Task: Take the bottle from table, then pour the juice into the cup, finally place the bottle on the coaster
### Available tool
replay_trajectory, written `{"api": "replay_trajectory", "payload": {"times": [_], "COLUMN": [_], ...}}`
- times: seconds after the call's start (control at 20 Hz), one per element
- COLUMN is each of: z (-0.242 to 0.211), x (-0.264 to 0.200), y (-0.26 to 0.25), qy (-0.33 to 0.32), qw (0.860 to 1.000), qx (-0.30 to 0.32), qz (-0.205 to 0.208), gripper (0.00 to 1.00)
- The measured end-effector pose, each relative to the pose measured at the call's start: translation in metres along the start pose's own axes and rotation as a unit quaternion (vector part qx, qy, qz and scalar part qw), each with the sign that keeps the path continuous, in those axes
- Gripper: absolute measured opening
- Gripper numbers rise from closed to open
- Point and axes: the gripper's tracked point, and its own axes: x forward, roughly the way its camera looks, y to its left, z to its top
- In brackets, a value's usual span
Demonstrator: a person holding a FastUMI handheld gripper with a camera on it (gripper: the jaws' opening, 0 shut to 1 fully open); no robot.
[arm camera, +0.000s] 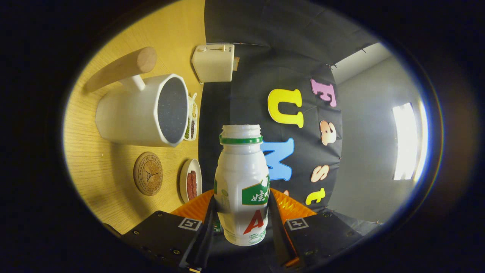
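Observation:
A white plastic bottle [241,185] with a green neck ring and a green and red label sits between my fingers, and my gripper [241,212] is shut on its lower body. The bottle's mouth is uncapped and points away from me. The whole view is rolled, so the wooden table [98,170] runs up one side. On it stands a large white cup [142,112] with a wooden handle [123,68]; its dark inside faces the bottle's side. A round cork coaster [147,173] lies on the table beside the cup, nearer to my fingers.
A cream toaster [213,63] stands at the table's back by the booth wall. A small white dish [190,180] with red food sits near the coaster. A narrow tray of seeds [191,121] lies behind the cup. A lit window [407,140] shows past the cloth.

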Motion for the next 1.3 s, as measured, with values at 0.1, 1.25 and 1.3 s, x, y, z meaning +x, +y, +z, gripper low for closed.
{"api": "replay_trajectory", "payload": {"times": [0.1,1.25,1.3], "z": [-0.0003,-0.0046,-0.0049], "x": [-0.0003,0.0038,0.0037], "y": [-0.002,-0.0048,-0.0051], "qy": [0.001,0.003,0.003], "qw": [1.0,0.999,0.998], "qx": [-0.012,-0.052,-0.054], "qz": [0.0,-0.009,-0.01], "gripper": [0.66,0.66,0.67]}}
